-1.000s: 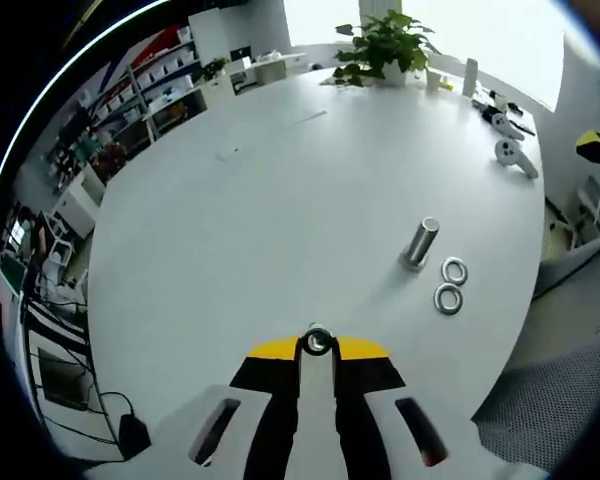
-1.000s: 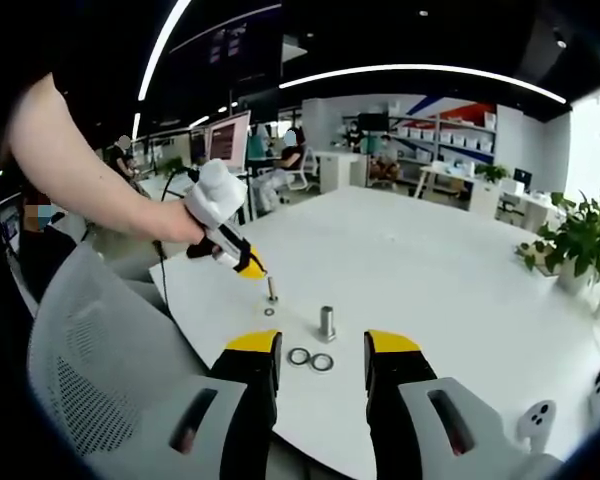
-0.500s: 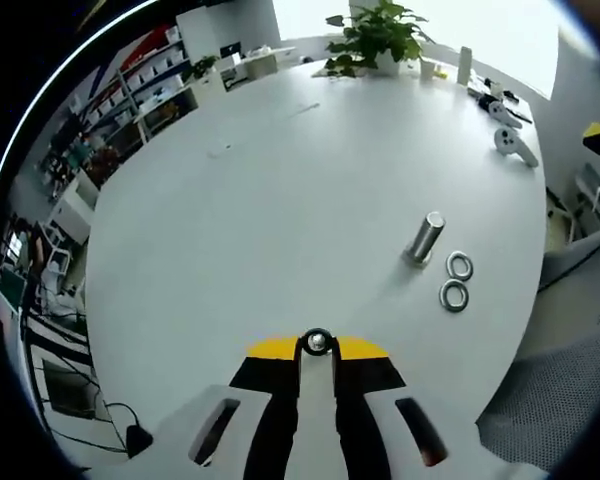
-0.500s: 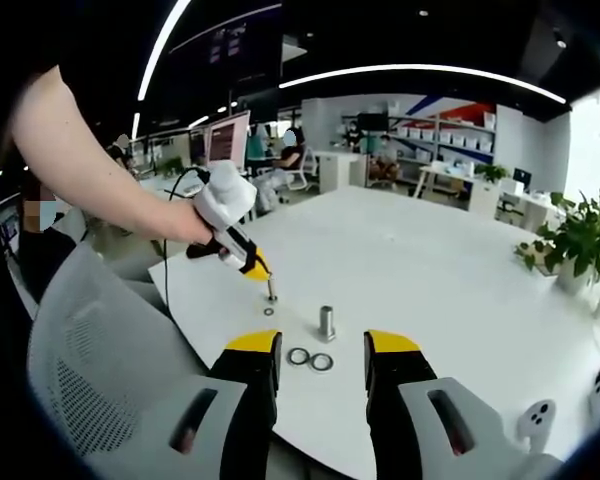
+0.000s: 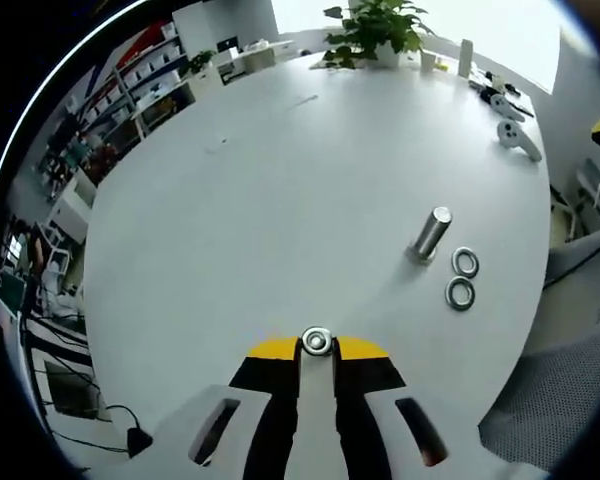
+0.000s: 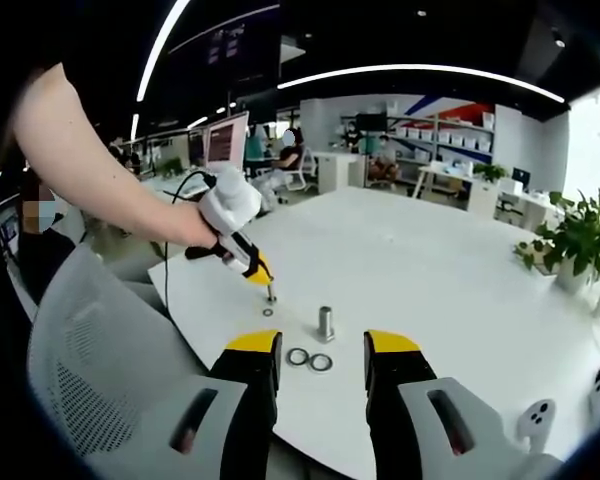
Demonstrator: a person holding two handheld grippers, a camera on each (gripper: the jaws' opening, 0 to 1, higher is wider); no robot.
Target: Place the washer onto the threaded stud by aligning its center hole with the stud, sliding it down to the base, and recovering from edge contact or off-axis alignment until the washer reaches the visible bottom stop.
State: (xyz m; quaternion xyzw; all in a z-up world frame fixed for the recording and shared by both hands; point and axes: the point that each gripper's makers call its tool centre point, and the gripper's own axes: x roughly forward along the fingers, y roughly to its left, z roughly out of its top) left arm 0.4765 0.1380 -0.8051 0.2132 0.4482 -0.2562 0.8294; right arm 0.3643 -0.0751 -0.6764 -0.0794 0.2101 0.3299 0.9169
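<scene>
My left gripper [image 5: 316, 346] is shut on a small metal washer [image 5: 316, 342] pinched at its yellow jaw tips. In the right gripper view, a person's hand holds that left gripper [image 6: 259, 270] slanting down onto the top of a thin dark stud [image 6: 271, 294]. The stud stands upright near the table's edge, with a small ring [image 6: 268, 312] at its foot. My right gripper [image 6: 322, 346] hovers open near the table edge with nothing between its jaws. Two loose washers [image 6: 298, 356] [image 6: 322, 361] lie just beyond its tips.
A short metal cylinder [image 5: 428, 235] stands beside the two loose washers [image 5: 463, 277] on the round white table [image 5: 280, 180]. White controllers [image 5: 515, 140] and a potted plant [image 5: 370, 30] sit at the far rim. A grey mesh chair [image 6: 100, 370] stands by the near edge.
The left gripper has edged slightly down and towards the stud's top, still shut on the washer. The right gripper has held still and open.
</scene>
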